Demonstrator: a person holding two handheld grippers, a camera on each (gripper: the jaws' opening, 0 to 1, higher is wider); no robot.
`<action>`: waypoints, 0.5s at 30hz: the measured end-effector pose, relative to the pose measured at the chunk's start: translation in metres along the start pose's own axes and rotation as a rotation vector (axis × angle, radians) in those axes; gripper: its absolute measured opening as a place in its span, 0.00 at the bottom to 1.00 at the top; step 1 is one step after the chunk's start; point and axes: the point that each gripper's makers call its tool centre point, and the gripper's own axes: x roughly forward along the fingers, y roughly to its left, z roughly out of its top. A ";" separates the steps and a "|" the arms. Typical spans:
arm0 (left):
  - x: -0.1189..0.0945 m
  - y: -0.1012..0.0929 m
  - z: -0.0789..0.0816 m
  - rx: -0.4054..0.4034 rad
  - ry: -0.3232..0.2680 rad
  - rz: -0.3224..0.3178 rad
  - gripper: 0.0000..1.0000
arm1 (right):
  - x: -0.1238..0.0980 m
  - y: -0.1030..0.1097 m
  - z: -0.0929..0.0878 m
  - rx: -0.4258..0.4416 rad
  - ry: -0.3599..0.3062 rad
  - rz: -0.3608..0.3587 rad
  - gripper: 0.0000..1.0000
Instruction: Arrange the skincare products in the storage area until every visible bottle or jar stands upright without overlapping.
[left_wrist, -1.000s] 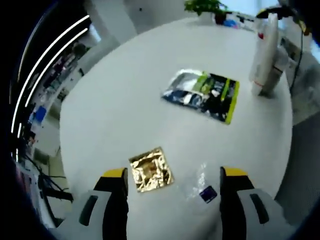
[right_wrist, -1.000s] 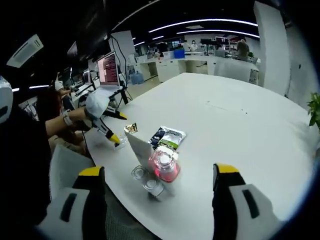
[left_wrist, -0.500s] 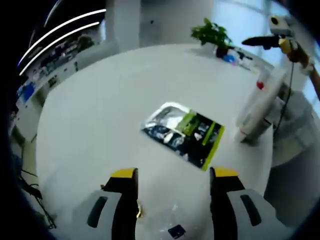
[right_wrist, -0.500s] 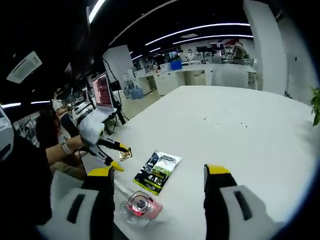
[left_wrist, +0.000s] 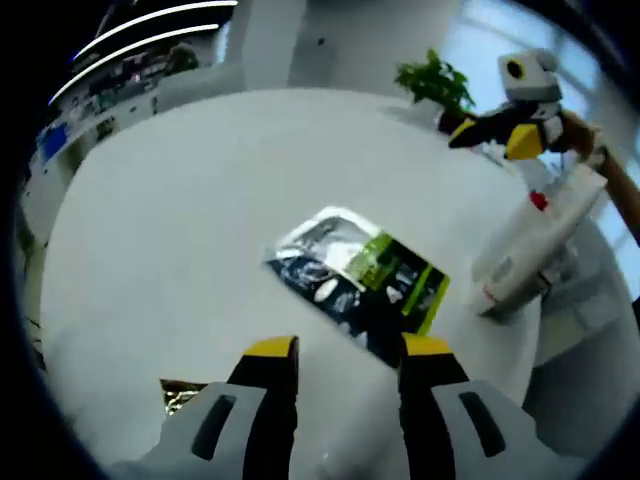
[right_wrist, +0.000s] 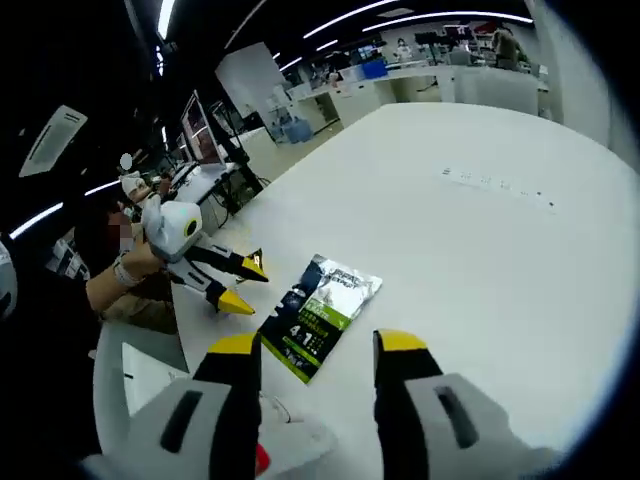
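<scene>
A white bottle (left_wrist: 522, 255) with a red part near its top leans tilted at the table's right edge. In the right gripper view the bottle (right_wrist: 300, 440) shows low down between my jaws, none touching it that I can see. A green, black and silver sachet (left_wrist: 355, 285) lies flat mid-table, just ahead of my left gripper (left_wrist: 348, 350), which is open and holds nothing. My right gripper (right_wrist: 318, 345) is open above the sachet (right_wrist: 322, 315). From the left gripper view the right gripper (left_wrist: 495, 135) hovers above the bottle's top.
A gold foil sachet (left_wrist: 180, 395) lies by my left jaw. A potted plant (left_wrist: 432, 80) stands at the far edge of the round white table (left_wrist: 200, 200). The left gripper (right_wrist: 245, 283), in a person's hand (right_wrist: 125, 272), sits near the table edge (right_wrist: 190, 320).
Both cameras have closed in on the sachet. The jaws of each gripper stand closer together than before. The bottle, upright a second ago, now leans.
</scene>
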 end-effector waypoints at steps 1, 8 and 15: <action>0.002 0.000 0.000 -0.002 0.002 -0.004 0.32 | 0.007 -0.001 -0.003 0.015 0.020 0.013 0.35; 0.009 -0.002 -0.002 -0.054 0.011 -0.037 0.32 | 0.036 -0.003 -0.021 0.038 0.122 0.068 0.31; 0.014 -0.005 -0.002 -0.108 0.002 -0.062 0.28 | 0.061 0.005 -0.032 0.074 0.196 0.151 0.24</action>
